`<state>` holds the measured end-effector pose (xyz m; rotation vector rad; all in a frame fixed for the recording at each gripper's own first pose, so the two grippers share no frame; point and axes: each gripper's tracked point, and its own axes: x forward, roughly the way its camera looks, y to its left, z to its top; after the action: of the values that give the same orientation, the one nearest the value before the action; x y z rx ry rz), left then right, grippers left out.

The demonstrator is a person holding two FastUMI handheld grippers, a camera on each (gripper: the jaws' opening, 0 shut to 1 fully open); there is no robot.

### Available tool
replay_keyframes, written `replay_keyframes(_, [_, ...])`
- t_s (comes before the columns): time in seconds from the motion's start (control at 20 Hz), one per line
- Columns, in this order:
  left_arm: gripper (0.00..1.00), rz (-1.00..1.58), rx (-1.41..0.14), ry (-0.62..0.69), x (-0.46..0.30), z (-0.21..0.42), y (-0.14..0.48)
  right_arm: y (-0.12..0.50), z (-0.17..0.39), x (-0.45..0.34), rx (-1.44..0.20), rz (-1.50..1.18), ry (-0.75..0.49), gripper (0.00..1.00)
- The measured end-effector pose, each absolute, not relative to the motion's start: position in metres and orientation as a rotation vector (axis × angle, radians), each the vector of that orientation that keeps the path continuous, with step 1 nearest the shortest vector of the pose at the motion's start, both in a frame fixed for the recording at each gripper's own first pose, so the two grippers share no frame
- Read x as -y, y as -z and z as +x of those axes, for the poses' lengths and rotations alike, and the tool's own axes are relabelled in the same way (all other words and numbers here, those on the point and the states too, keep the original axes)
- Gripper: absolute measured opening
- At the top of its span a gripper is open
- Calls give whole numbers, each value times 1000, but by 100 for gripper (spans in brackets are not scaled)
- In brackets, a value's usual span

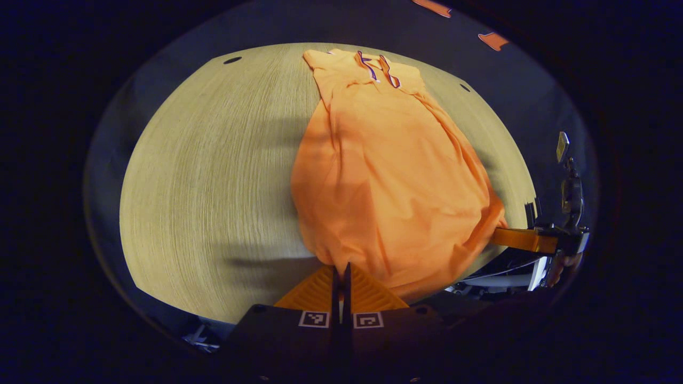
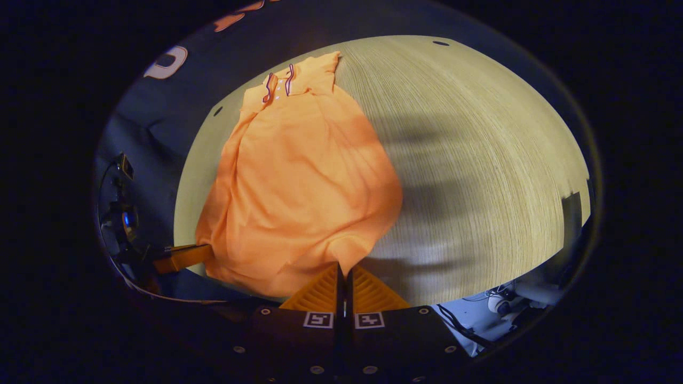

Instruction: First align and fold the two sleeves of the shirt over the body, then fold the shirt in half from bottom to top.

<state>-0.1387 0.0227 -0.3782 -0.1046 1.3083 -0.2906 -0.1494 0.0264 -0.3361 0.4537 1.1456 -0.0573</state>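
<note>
An orange shirt (image 1: 384, 170) lies lengthwise on the pale wooden table (image 1: 213, 176), its striped collar (image 1: 379, 66) at the far end and its sleeves folded in over the body. My left gripper (image 1: 341, 268) is shut on the near left corner of the hem. In the left gripper view the right gripper (image 1: 499, 233) pinches the opposite hem corner at the table's edge. In the right gripper view the shirt (image 2: 299, 181) runs away from me, my right gripper (image 2: 344, 271) is shut on its near hem corner, and the left gripper (image 2: 200, 252) grips the other corner.
The table (image 2: 480, 160) has small dark holes (image 1: 232, 60) near its far corners. Dark cloth walls surround it. Cables and white equipment (image 2: 501, 304) sit below the near table edge.
</note>
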Motion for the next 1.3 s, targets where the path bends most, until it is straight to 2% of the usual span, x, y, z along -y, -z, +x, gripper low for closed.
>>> replay_keyframes(0.55, [2,-136,-1128,186,-16,-92,326,278,-104,-5,-971,461,-94,0])
replay_keyframes(0.85, [2,-114,-1070,125,-15,-80,312,265,-96,9,-944,411,-161,1])
replay_keyframes(1.3, [2,-45,-1019,118,-30,-37,284,235,-50,31,-869,394,-142,0])
